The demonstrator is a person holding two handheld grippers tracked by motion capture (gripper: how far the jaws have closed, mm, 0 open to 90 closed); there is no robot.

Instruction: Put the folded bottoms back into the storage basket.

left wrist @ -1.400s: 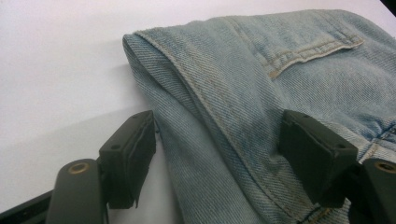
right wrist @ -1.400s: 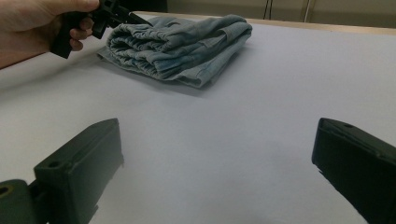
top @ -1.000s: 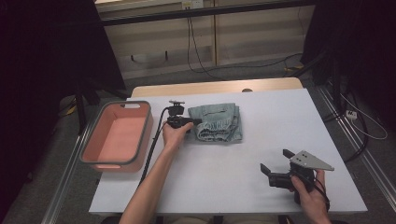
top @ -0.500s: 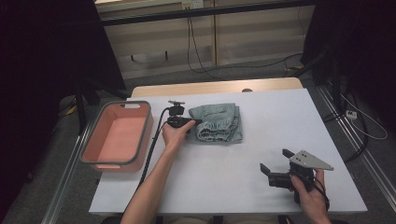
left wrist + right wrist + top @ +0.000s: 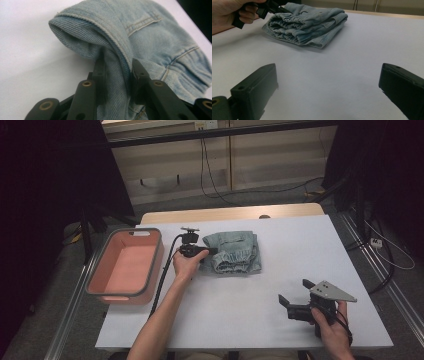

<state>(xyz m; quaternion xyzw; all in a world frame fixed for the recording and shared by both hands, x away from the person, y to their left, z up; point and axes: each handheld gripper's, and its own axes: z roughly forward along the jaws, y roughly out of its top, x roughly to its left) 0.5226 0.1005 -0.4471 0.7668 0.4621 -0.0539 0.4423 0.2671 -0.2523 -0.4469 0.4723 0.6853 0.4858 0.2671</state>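
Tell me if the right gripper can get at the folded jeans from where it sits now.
Probably yes. The right gripper rests open at the near right of the white table, with bare tabletop between it and the folded jeans. The left gripper already pinches their left edge.

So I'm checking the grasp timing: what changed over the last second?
The left gripper has just been closing its jaws and now pinches a fold of the folded jeans. The jeans, the pink bin and the open right gripper stayed where they were.
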